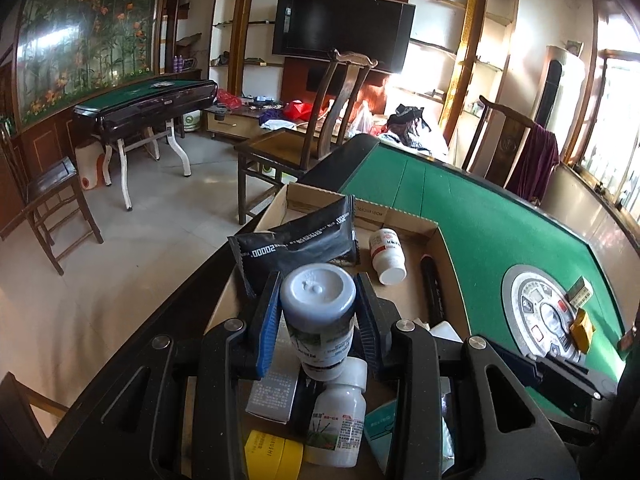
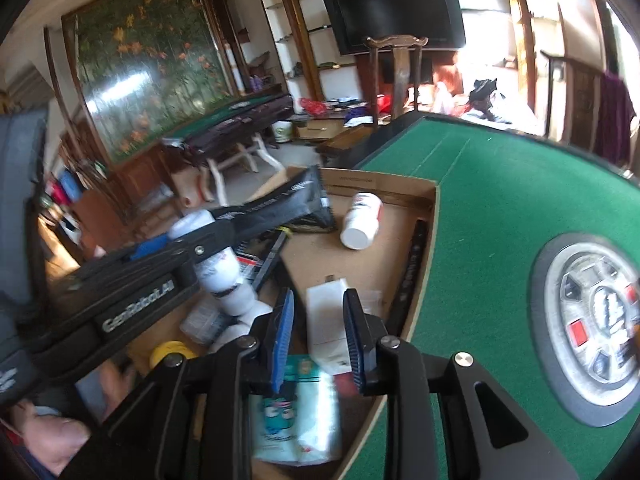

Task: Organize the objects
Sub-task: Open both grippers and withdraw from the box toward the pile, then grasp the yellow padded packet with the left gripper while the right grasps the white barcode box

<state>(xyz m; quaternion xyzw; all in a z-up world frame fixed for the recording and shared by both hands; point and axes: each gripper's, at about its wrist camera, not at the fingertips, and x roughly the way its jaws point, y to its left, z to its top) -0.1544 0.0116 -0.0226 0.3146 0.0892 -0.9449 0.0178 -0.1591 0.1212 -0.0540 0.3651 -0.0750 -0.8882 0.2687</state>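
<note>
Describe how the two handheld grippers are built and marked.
Both the left gripper and the right gripper are black plastic frames with silver pivot bolts and triangular cut-outs. Their jaws carry ribbed blue pads. White "GenRobot.AI" lettering runs along the left gripper's side.

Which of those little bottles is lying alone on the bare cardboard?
The white bottle with the red label, on its side in the box. One other is in the left gripper; another lies beneath it.

My left gripper is clamped on a dark bottle with a grey cap, held over the open cardboard box. Below it I see a white plastic bottle; another white bottle lies beside a black foil pouch.
</note>
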